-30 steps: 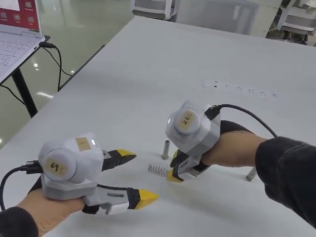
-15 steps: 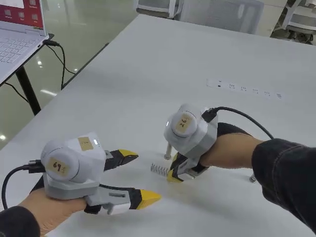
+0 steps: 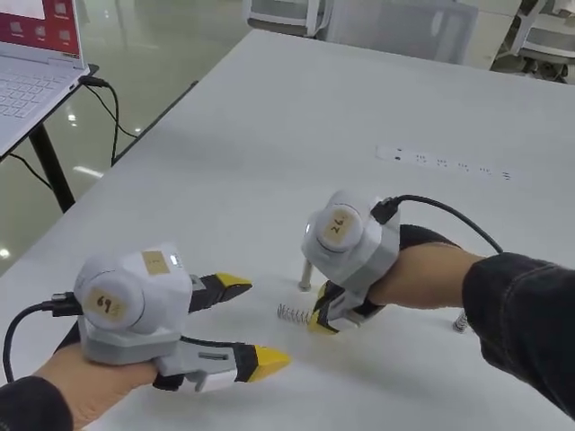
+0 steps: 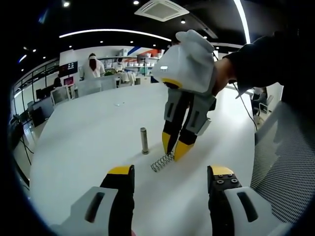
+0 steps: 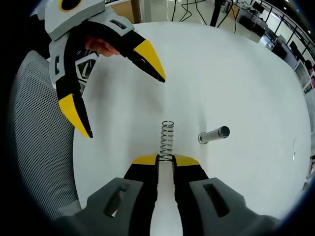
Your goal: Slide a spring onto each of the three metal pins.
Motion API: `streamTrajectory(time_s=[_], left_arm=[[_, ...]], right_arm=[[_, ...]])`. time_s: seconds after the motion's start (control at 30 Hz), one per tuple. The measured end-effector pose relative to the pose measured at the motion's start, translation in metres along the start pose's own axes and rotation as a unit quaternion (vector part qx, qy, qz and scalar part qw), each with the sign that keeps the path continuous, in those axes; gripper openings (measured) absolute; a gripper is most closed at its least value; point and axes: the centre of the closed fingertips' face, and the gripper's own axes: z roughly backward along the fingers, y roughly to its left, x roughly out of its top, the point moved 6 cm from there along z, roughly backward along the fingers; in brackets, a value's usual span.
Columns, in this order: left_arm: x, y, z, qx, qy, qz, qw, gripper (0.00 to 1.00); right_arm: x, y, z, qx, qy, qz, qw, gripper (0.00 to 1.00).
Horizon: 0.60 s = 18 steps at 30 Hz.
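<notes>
A short metal pin [image 3: 305,275] stands upright on the white table [image 3: 269,162]; it also appears as the pin [image 4: 144,140] and the pin [image 5: 212,134]. My right gripper [image 3: 322,321] is shut on one end of a small spring [image 3: 292,314], which lies level just in front of the pin. In the right gripper view the spring [image 5: 167,136] sticks out from my right gripper [image 5: 166,160]. My left gripper [image 3: 252,323] is open and holds nothing, a little left of the spring. The left gripper [image 4: 171,171] faces the spring [image 4: 161,162]. A second spring [image 3: 461,321] lies behind my right forearm.
A white power strip [image 3: 445,163] lies flat farther back on the table. A laptop [image 3: 31,54] sits on a stand beyond the table's left edge. Office chairs [image 3: 287,13] stand at the far end.
My right gripper has edged slightly toward the pin with the spring, so its body now overlaps the pin's top. The left gripper has stayed in place.
</notes>
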Motion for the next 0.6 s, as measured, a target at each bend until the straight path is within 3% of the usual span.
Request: streamTrajectory(time_s=[0.6], left_arm=[[0.018,-0.021,-0.018,-0.051,-0.003,-0.036,0.9981,0.49]], right_arm=[[-0.021,0.024,0.056,0.015,-0.011,0.006,0.9998,0.12]])
